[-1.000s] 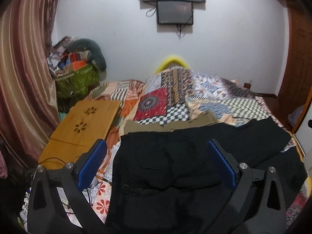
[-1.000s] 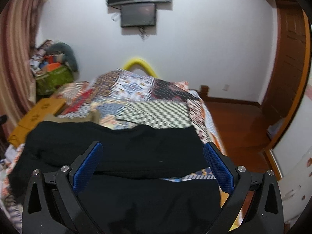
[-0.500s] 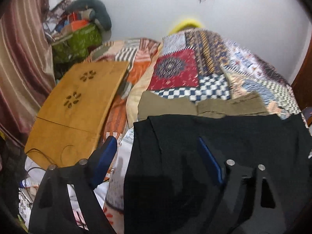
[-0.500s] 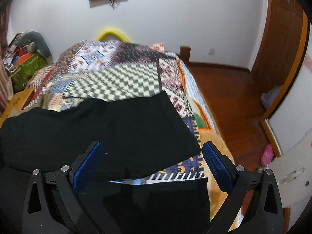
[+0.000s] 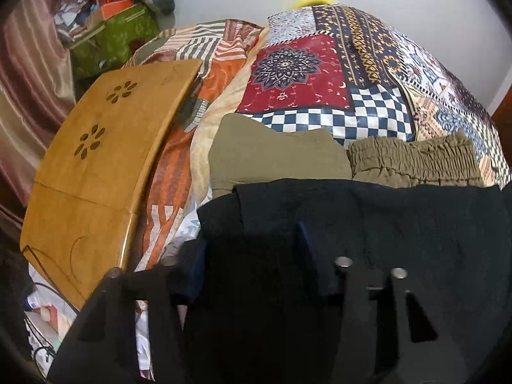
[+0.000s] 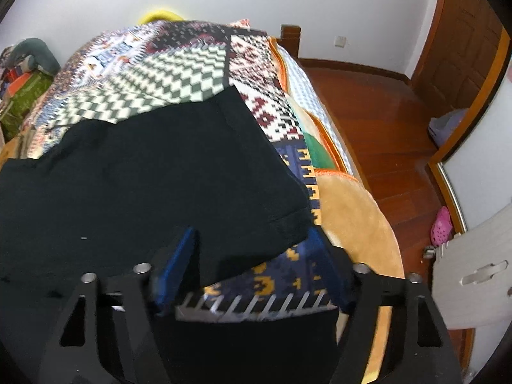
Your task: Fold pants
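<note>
Black pants (image 5: 400, 224), on bed: left gripper (image 5: 249, 256) and right gripper (image 6: 256, 256) are dropping, jaws narrowing around opposite ends, seemingly not yet clamped — grasp beginning.

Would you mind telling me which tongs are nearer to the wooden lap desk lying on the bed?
Left. The left tongs straddle the black pants' edge right beside the wooden lap desk. The right tongs work the pants' opposite end, by the bed's floor-side edge.

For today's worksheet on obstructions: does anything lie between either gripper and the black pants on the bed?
Nothing visible does. The left gripper and right gripper, jaws just closing, both straddle edges of the black pants.
</note>
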`<state>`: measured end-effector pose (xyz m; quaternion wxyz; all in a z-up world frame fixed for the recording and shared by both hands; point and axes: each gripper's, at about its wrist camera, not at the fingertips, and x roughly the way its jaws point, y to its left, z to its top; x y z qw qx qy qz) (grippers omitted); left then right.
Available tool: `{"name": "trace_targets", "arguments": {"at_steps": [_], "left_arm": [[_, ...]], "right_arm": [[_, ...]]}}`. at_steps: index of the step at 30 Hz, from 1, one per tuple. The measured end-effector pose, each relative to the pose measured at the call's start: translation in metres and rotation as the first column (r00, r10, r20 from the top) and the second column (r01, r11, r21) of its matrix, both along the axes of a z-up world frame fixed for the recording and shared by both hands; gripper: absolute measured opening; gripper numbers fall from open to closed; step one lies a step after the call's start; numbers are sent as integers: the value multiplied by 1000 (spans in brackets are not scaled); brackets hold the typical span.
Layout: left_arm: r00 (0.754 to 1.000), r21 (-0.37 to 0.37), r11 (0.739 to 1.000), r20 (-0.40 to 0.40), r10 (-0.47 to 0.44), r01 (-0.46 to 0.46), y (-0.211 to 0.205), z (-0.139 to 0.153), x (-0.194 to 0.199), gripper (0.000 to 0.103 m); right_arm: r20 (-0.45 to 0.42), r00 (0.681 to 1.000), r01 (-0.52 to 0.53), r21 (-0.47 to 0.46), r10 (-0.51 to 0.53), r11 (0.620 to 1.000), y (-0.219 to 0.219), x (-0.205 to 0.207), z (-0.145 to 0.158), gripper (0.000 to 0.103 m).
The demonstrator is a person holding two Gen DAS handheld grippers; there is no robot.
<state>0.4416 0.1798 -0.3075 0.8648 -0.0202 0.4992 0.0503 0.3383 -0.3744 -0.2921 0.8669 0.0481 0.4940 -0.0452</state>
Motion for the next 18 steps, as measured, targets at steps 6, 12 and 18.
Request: {"name": "trace_targets", "arguments": {"at_steps": [6, 12, 18], "left_arm": [[999, 91, 996, 33, -8, 5, -9, 9, -4, 26], [997, 128, 992, 82, -8, -2, -11, 27, -7, 20], [998, 154, 988, 54, -18, 9, -11, 20, 0, 20]], "right_arm": [[30, 999, -27, -40, 28, 999, 8, -3, 4, 18], [31, 999, -35, -70, 37, 997, 11, -15, 5, 10], [-4, 1000, -15, -26, 15, 1000, 5, -19, 5, 13]]}}
